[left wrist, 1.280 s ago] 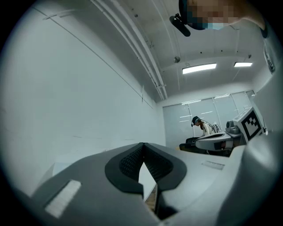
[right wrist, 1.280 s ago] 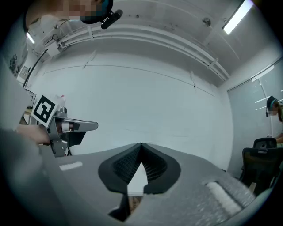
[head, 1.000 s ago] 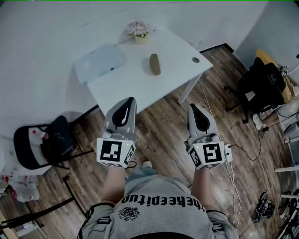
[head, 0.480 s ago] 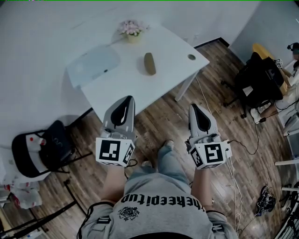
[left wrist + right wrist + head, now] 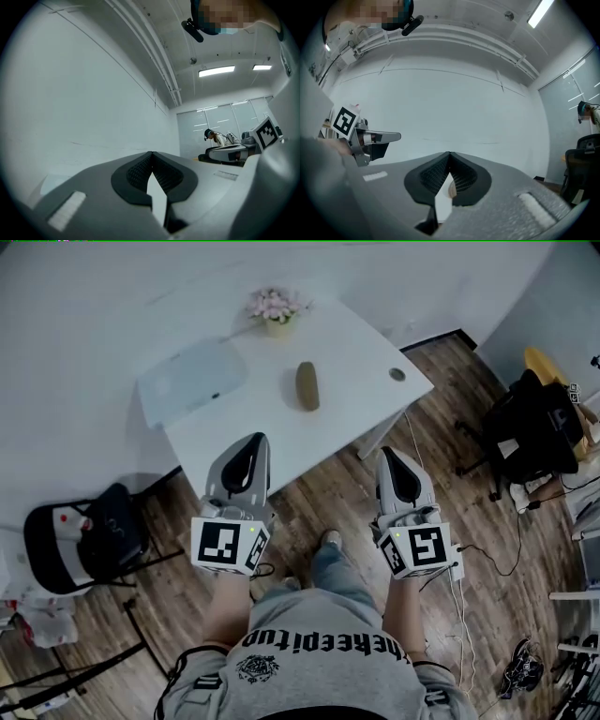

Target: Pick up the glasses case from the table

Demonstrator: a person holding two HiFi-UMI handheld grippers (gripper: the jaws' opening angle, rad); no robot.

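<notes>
Wood-plank floor [image 5: 487, 549], white wall [image 5: 75, 324] behind. White table [image 5: 366, 348] stands angled. Olive glasses case [image 5: 307, 386] lies near its middle, flowerpot [image 5: 277, 313] beyond it. Left gripper [image 5: 253, 440] and right gripper [image 5: 389, 454] sit at the near edge, jaws closed, empty.

The only lettering that can be read is a line of print [image 5: 328, 645] across the chest of the person's grey shirt [image 5: 319, 685], seen upside down; it appears to spell "thekeepitup". A round emblem [image 5: 259, 669] beside it is too small to read. The cube [image 5: 230, 545] on the left gripper [image 5: 255, 439] and the cube [image 5: 424, 549] on the right gripper [image 5: 390, 453] carry black-and-white square marker patterns
</notes>
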